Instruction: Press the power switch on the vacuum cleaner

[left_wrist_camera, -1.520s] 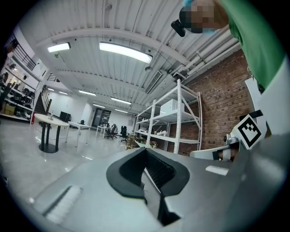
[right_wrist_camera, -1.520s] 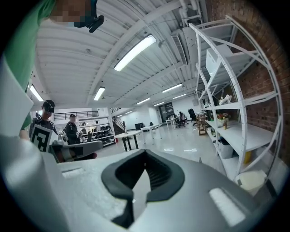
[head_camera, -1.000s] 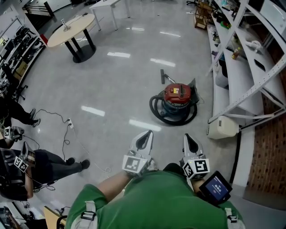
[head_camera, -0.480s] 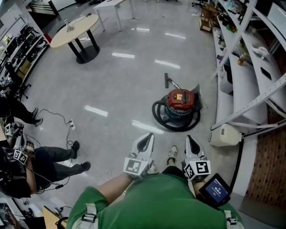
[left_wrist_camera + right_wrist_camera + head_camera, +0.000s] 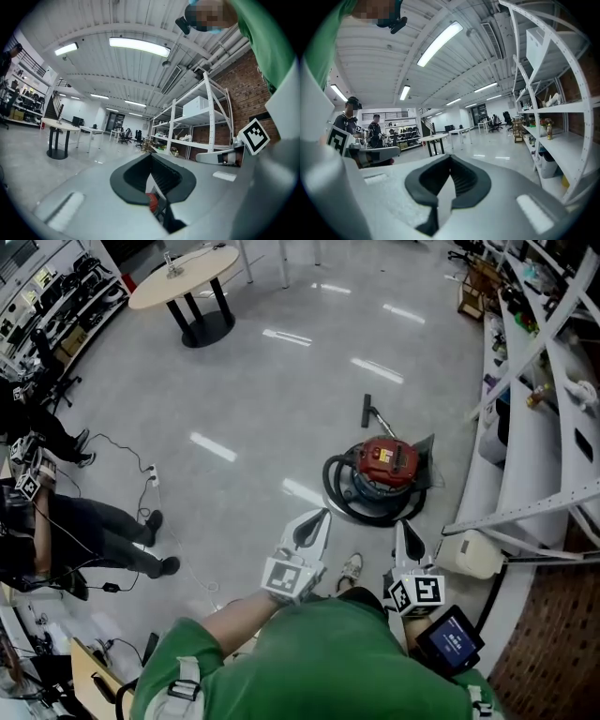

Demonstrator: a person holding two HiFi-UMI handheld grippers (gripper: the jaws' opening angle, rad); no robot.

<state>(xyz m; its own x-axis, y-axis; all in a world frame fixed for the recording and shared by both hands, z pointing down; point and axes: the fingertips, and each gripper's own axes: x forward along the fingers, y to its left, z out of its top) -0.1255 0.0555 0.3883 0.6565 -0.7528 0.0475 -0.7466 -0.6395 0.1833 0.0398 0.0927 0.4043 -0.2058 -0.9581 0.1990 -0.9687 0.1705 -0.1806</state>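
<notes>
The vacuum cleaner (image 5: 386,463) stands on the floor ahead, a round canister with a red top and a black hose coiled around its base. Its wand and floor nozzle (image 5: 367,406) lie behind it. No switch can be made out at this distance. My left gripper (image 5: 317,518) is held low in front of the green-sleeved body, short of the canister and to its left, jaws shut and empty. My right gripper (image 5: 402,531) is level with it, just short of the hose, also shut and empty. Through the left gripper (image 5: 151,160) a red sliver of the vacuum cleaner (image 5: 151,202) shows.
A white shelving rack (image 5: 548,418) runs along the right, with a white canister (image 5: 467,554) at its foot. A round table (image 5: 186,276) stands far left. People (image 5: 42,521) are at the left edge beside a cable and power strip (image 5: 153,476) on the floor.
The vacuum cleaner has drawn closer and sits lower and further right in the head view. Both grippers stay shut and held together in front of the body.
</notes>
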